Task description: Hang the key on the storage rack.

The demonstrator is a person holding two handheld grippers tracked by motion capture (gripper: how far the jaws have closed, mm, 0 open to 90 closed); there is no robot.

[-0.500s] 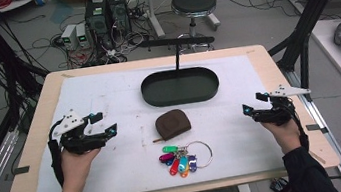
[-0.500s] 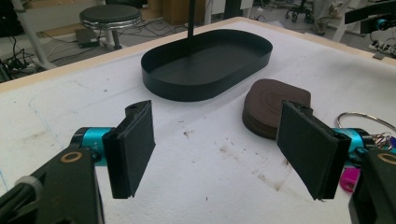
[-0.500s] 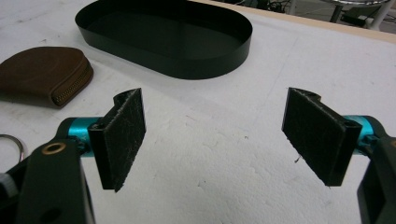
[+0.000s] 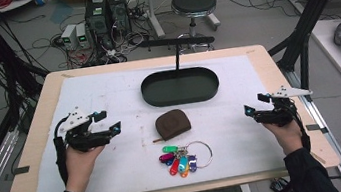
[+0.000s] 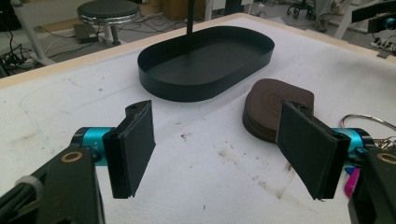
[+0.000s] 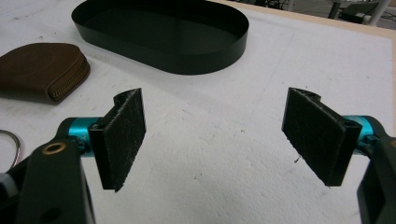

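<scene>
Lying between your two grippers, the brown pouch (image 4: 173, 124) is a small half-round case of smooth leather-like material, rounded along one edge and flatter along the other, with a brass-coloured zip running around its side, as your right gripper view shows (image 6: 39, 70). It rests flat on the white mat (image 4: 108, 99), ahead and to the right of your left gripper (image 4: 110, 121), and in your left gripper view it sits just beyond the right-hand jaw (image 5: 275, 105). From your right gripper (image 4: 255, 104) it lies well off to the left, apart from both jaws.

Just nearer to you than the pouch is a bunch of keys (image 4: 180, 159) with glossy plastic caps in green, red, orange, blue and purple, strung on a thin metal ring; the ring's bright curve shows at the right edge of your left gripper view (image 5: 369, 122).

Beyond the pouch stands the black tray (image 4: 179, 85), an oval dish of thin matte metal with a low upright wall and a flat floor, and a slim black post rising from its far side. It lies ahead of both grippers and touches neither.

Your left gripper has its jaws spread wide with nothing between them; the pads (image 5: 135, 149) are flat black rectangles with a fine felt-like nap. Your right gripper is likewise spread wide and holds nothing, its pads (image 6: 123, 137) a little frayed at the edges. The mat under both is white, slightly fibrous and speckled with small dark stains.
</scene>
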